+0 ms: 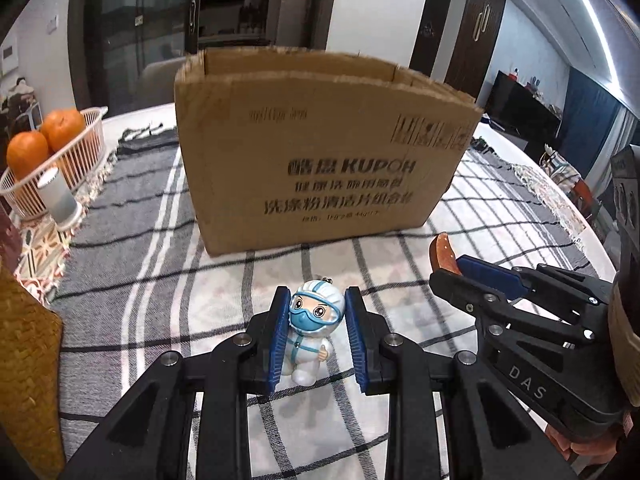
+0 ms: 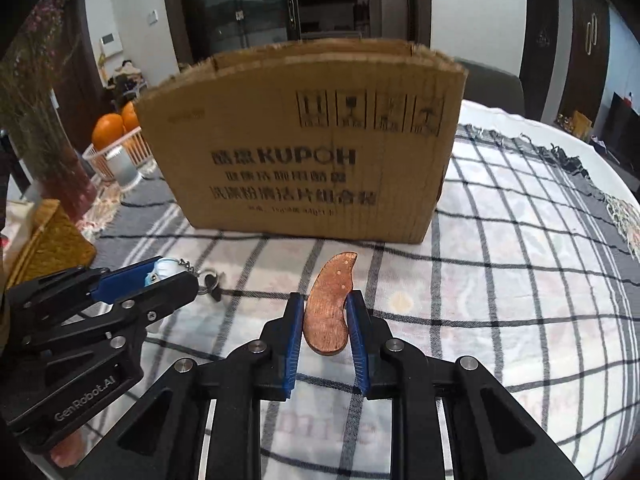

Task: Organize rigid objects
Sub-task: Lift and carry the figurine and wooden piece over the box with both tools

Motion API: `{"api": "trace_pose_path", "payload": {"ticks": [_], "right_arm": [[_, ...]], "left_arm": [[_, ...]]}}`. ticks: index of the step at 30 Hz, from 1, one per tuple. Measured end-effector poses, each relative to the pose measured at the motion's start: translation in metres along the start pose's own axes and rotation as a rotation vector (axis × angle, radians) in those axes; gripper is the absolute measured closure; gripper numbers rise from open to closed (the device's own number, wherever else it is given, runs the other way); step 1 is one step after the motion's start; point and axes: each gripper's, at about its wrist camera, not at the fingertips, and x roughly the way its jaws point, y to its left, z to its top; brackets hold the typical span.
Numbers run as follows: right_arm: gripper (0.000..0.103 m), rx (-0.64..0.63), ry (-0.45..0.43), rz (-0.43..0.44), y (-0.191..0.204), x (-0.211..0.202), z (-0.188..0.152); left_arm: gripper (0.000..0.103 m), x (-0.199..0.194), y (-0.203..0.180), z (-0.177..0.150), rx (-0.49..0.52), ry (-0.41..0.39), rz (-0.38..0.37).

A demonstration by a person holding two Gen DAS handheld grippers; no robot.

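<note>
Nearest the table's front edge, the left tool is clamped on one small white-and-blue plastic figurine keychain in a protective suit, while the right tool grips one curved brown wooden piece. Both items appear to be picked up; the next move likely calls for carrying them over the rim of the single open brown cardboard box just beyond. Farther left, two oranges sit in one white basket.

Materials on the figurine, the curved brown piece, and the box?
Figurine: looks like glossy moulded plastic or vinyl; it has smooth painted surfaces with highlights. Curved brown piece: probably wood with a satin finish; grain-like streaks and small pale dots like rivets show. Box: matte corrugated cardboard with ragged cut edges.
</note>
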Motion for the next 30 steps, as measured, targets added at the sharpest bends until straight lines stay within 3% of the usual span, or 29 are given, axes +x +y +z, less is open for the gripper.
{"api": "trace_pose_path", "payload": {"ticks": [20,30], "right_arm": [[0.079,0.029,-0.166,0.05,0.001,-0.073,0.036],[0.079,0.03,-0.231,0.077,0.003,-0.102,0.071]], "left_arm": [[0.075,-0.068,-0.014,0.044,0.028,-0.144,0.013],[0.075,-0.095,-0.017,0.082,0.042,-0.204,0.014]]}}
